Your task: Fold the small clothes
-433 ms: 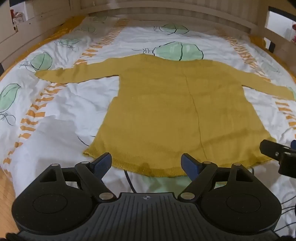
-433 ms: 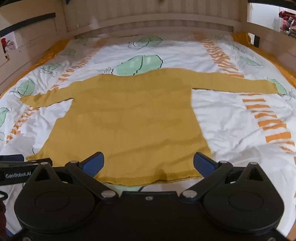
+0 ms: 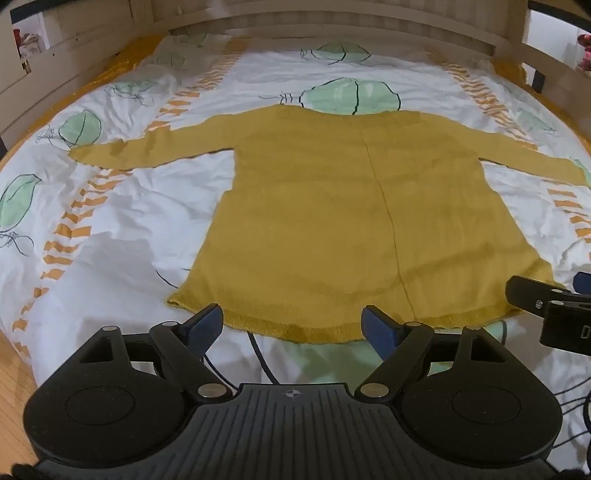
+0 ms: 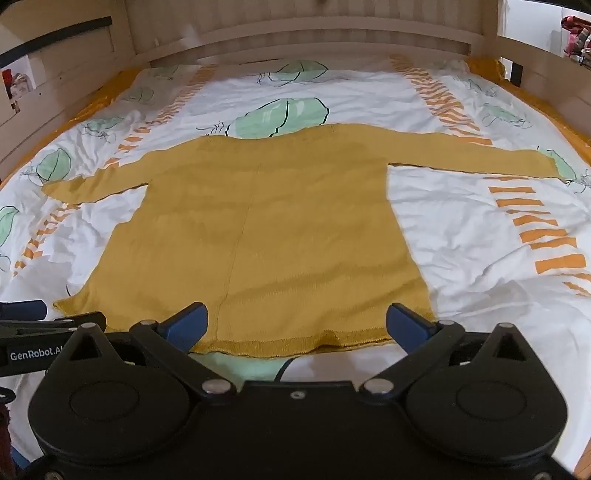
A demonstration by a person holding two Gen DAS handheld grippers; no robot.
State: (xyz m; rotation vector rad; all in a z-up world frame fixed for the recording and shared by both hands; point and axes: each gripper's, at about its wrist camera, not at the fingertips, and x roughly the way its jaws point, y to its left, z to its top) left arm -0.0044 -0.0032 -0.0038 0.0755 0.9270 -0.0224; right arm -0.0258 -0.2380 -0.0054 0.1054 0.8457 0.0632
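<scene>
A mustard-yellow knit sweater [image 3: 332, 221] [image 4: 277, 236] lies flat on the bed, both sleeves spread out sideways and its hem toward me. My left gripper [image 3: 293, 326] hangs open just above the hem, left of the middle seam, nothing between its blue pads. My right gripper [image 4: 297, 325] stands wide open over the hem's right half, also holding nothing. Each gripper shows at the edge of the other's view: the right one [image 3: 546, 302] at the far right, the left one [image 4: 44, 325] at the far left.
The sweater rests on a white duvet [image 3: 122, 236] [image 4: 480, 236] printed with green leaves and orange stripes. Wooden bed rails [image 3: 332, 33] [image 4: 295, 33] enclose the far end and both sides. Wood floor [image 3: 11, 376] shows at the lower left.
Both views have crept slightly toward the sweater's far end; the hem sits a little nearer the fingertips. The jaws keep the same width.
</scene>
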